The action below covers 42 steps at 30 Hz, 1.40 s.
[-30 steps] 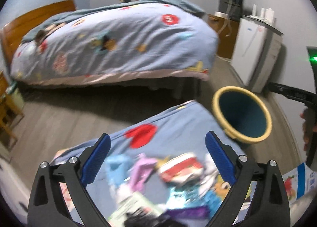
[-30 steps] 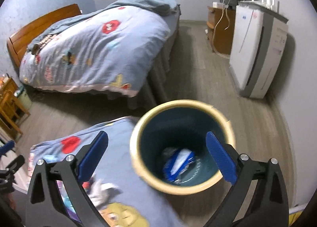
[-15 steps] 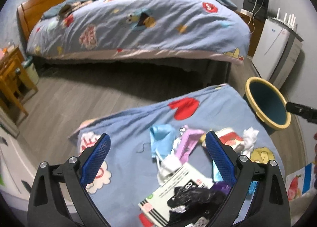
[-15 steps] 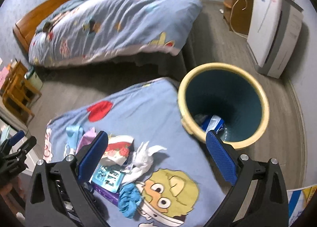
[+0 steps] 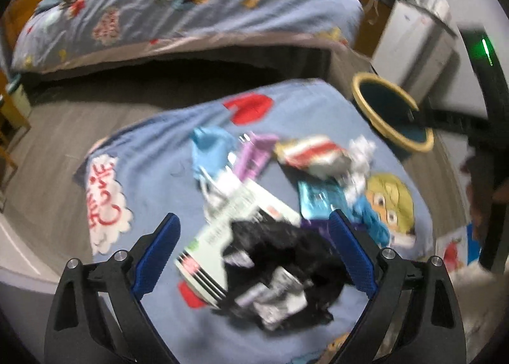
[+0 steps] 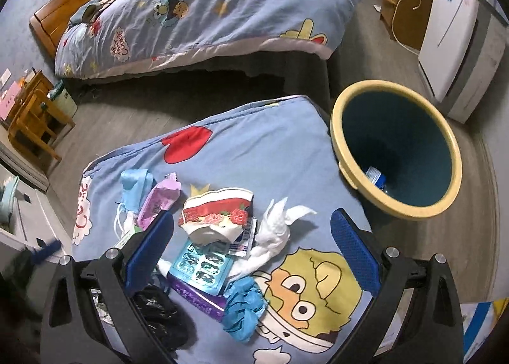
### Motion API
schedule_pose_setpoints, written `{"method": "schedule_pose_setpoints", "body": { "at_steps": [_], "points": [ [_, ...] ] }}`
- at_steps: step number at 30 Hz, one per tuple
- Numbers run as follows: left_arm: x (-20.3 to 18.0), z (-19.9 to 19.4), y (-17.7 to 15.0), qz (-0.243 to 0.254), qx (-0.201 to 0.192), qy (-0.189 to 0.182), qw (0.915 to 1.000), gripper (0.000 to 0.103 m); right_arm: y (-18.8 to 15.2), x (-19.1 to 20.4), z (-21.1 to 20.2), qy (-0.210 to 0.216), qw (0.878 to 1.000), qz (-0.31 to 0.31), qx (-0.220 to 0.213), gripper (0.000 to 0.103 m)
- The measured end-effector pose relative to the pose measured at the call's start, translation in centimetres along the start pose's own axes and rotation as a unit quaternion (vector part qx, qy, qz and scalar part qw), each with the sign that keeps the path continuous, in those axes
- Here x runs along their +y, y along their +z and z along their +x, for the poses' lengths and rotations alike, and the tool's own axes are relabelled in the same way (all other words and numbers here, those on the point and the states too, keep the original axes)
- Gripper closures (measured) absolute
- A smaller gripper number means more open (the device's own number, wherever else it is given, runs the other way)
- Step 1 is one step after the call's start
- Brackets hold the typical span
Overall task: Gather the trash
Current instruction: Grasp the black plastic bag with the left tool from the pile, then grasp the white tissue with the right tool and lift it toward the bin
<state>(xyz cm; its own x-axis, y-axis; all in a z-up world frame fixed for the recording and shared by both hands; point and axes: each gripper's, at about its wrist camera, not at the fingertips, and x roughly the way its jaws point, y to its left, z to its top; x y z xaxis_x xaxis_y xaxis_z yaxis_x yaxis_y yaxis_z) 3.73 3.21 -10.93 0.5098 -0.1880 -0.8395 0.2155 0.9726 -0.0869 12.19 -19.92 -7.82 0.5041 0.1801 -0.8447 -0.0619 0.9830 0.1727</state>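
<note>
right wrist: blue wrapper [image 6: 376,175] inside yellow-rimmed bin [image 6: 443,205]

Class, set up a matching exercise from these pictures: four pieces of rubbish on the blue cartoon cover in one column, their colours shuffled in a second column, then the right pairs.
Things:
1. crumpled tissue
2. plastic bag
3. wipes packet
4. blister pack

Colours:
A. lilac
B. shiny teal
C. white
D. black

Pairs: 1-C, 2-D, 3-A, 4-B
</note>
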Motion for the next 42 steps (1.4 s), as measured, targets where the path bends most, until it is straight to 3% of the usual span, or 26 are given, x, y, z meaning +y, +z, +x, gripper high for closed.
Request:
{"method": "schedule_pose_setpoints", "body": {
  "at_steps": [5, 8, 9, 10, 13, 18, 25, 31, 38, 42],
  "points": [
    [-1.5, 1.5, -1.6, 0.030, 0.042, -0.003, 0.9987, 0.017, -0.3, 0.3, -0.4, 0.001, 1.000, -0.006, -0.002, 0.006],
    [-1.4, 2.7, -2.3, 0.041, 0.068, 0.006, 0.9968, 0.041, -0.4, 0.0, -0.8, 0.002, 1.000, -0.004, -0.005, 0.006],
    [-1.3, 3.0, -2.5, 0.039, 0.077, 0.006, 0.9962, 0.057, -0.5, -0.2, -0.8, 0.002, 1.000, -0.002, -0.005, 0.006],
    [-1.1, 3.5, -2.6, 0.037, 0.085, 0.007, 0.9956, 0.065, -0.6, -0.3, -0.8, 0.000, 1.000, -0.001, -0.003, 0.006],
    [-1.2, 3.4, -2.6, 0.043, 0.083, 0.015, 0.9955, 0.076, -0.8, -1.0, -0.8, -0.006, 1.000, 0.005, 0.001, 0.006],
    [-1.9, 1.0, -1.2, 0.050, 0.042, -0.005, 0.9979, 0.077, -0.9, -2.7, -0.6, -0.005, 0.999, 0.035, 0.005, 0.006],
    [-1.2, -2.3, 1.8, 0.031, -0.038, 0.007, 0.9988, 0.077, -0.8, -4.1, 1.3, -0.025, 0.998, 0.058, 0.021, 0.006],
    [0.6, -2.6, 3.6, -0.002, -0.058, 0.014, 0.9982, 0.077, -0.9, -4.1, 3.8, -0.038, 0.997, 0.047, 0.038, 0.007],
    [2.0, -2.0, 4.3, -0.023, -0.055, 0.006, 0.9982, 0.077, -1.5, -3.9, 7.4, -0.008, 0.994, 0.066, 0.088, 0.060],
    [2.0, -1.6, 4.4, -0.023, -0.052, 0.000, 0.9984, 0.077, -2.0, -4.2, 9.0, 0.010, 0.990, 0.095, 0.103, 0.074]
  ]
}}
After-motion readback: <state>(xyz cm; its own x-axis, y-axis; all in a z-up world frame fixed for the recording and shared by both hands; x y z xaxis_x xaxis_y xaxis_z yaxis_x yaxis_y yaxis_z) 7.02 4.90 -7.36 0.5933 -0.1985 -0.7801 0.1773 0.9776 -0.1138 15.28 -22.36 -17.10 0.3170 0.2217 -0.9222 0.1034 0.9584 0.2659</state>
